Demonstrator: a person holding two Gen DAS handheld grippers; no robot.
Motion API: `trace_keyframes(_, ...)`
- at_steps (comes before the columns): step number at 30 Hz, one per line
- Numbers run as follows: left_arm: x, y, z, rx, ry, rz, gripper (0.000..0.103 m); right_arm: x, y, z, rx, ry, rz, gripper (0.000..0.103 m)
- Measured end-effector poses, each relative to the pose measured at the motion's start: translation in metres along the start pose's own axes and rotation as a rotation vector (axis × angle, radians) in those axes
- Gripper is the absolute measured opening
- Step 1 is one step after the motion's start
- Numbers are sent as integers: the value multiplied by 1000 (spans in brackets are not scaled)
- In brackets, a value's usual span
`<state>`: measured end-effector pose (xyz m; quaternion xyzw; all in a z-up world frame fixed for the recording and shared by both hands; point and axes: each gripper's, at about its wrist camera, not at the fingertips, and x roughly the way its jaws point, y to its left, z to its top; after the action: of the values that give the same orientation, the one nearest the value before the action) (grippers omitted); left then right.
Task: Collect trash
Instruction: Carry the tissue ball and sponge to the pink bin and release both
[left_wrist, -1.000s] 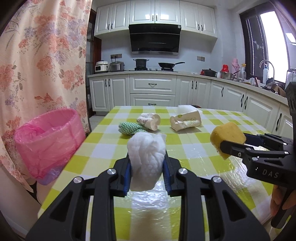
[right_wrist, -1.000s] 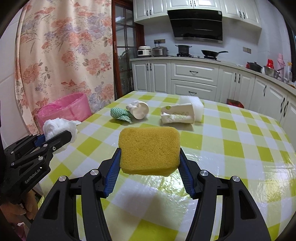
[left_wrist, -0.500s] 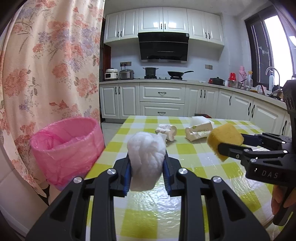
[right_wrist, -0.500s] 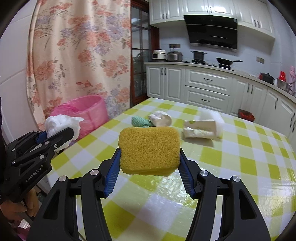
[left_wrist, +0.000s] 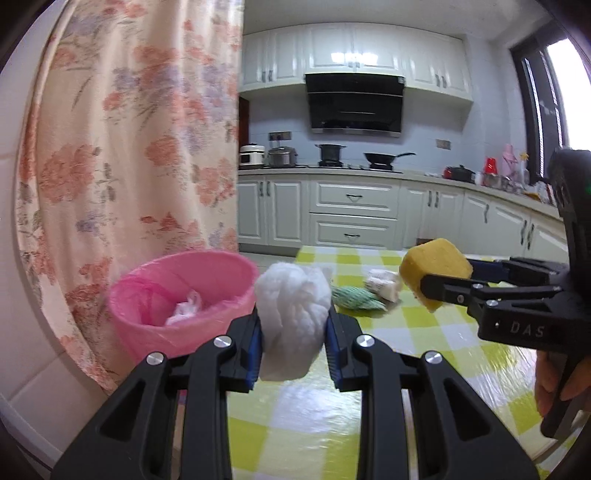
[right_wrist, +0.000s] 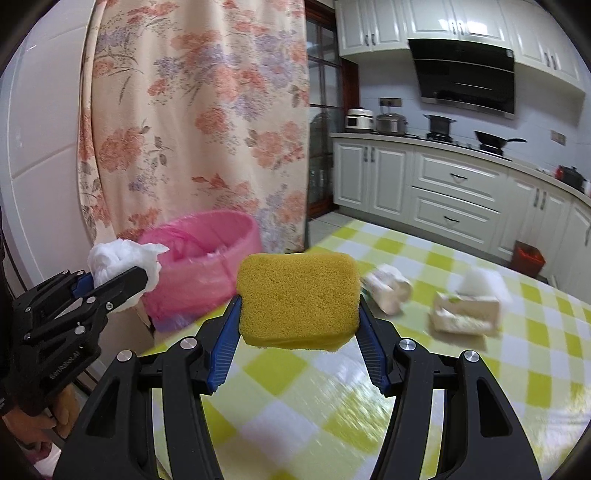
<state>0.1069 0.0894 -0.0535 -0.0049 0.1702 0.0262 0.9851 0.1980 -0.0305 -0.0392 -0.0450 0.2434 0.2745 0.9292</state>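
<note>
My left gripper (left_wrist: 293, 341) is shut on a white crumpled tissue wad (left_wrist: 291, 314) and holds it in the air near the table's left edge. My right gripper (right_wrist: 297, 338) is shut on a yellow sponge (right_wrist: 297, 301), also in the air. A pink-lined trash bin (left_wrist: 181, 299) stands beside the table, just left of the tissue, with some trash inside; it also shows in the right wrist view (right_wrist: 207, 258). The left gripper with the tissue (right_wrist: 122, 264) shows at the left of the right wrist view. The right gripper with the sponge (left_wrist: 434, 273) shows at the right of the left wrist view.
A yellow-and-white checked table (right_wrist: 498, 387) holds a crumpled paper cup (right_wrist: 388, 290), a flattened carton (right_wrist: 463, 314) and a green wrapper (left_wrist: 356, 299). A floral curtain (left_wrist: 122, 166) hangs behind the bin. Kitchen cabinets (left_wrist: 351, 218) line the back wall.
Both grippers have swung left toward the pink bin, still holding the tissue and the sponge. The bin now sits closer and its inside shows.
</note>
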Motion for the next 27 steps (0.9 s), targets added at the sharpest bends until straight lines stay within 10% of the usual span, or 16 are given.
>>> trace_keyframes(27,105,167,45,-87,92,149,33,170,91,94,-51,59,175,58)
